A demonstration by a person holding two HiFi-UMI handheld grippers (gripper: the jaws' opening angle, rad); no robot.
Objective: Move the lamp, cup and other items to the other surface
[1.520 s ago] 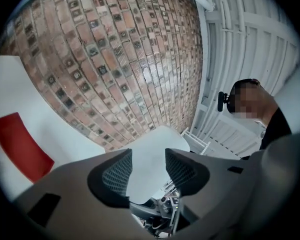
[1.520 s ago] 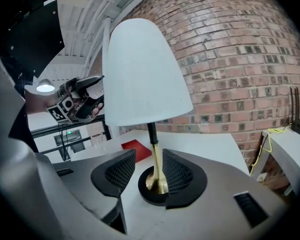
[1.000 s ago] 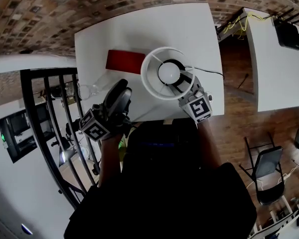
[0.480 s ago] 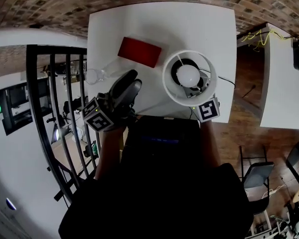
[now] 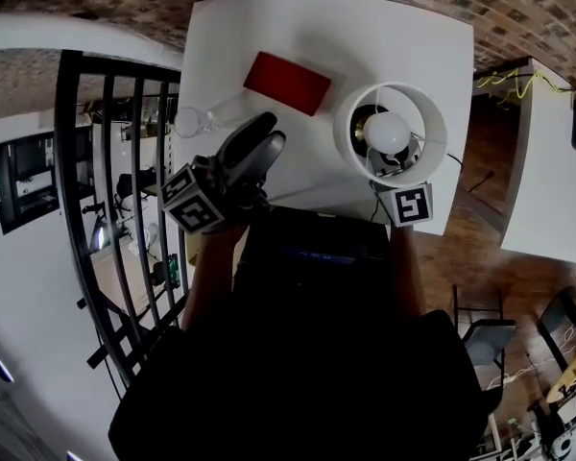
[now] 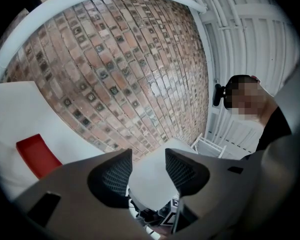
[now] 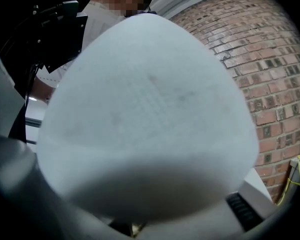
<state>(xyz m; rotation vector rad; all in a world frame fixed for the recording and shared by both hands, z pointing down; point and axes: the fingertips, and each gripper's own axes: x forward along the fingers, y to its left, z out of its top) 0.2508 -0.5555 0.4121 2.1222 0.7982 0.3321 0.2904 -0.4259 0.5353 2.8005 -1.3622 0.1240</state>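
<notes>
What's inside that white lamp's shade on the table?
A round white bulb in a dark fitting, seen from above. The stand of the lamp is covered by its own shade.

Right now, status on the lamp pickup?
Left gripper open, empty. Right gripper has just been closing under lamp shade, grip unconfirmed. Glass cup, red item on table, clear of lamp.

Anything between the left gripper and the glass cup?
Nothing visible does. The left gripper, open and empty, hovers beside the glass cup, and only white tabletop shows between them. The red box lies further back.
</notes>
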